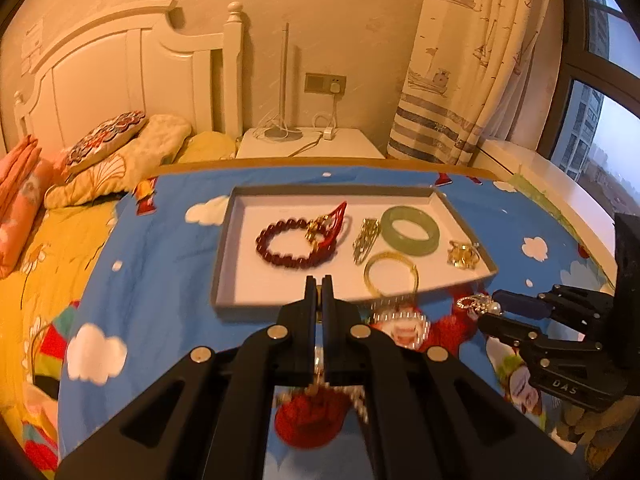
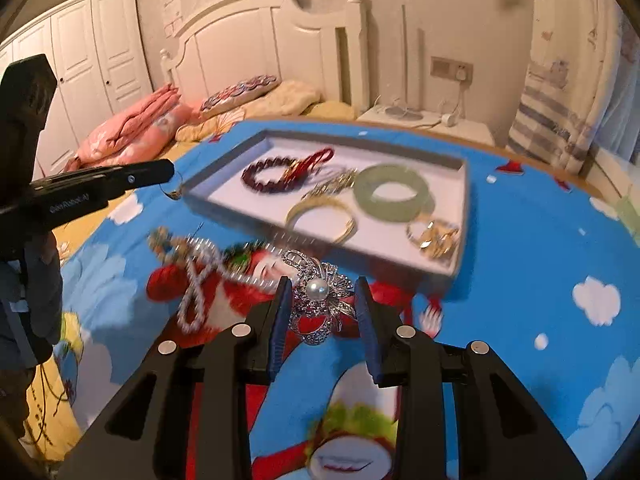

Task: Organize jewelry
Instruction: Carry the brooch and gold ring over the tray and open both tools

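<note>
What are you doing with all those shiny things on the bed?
Someone is sorting jewelry into a tray using two hand-held grippers. The right gripper has its jaws around a silver brooch with a pearl. The left gripper is shut, pinching something small and gold that dangles. Bracelets already lie in the tray, and a sparkly chain waits on the blue cloth.

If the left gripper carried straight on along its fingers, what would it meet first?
Probably the near wall of the shallow grey tray, just ahead of the left gripper; beyond lies the dark red bead bracelet. Depth is uncertain.
</note>
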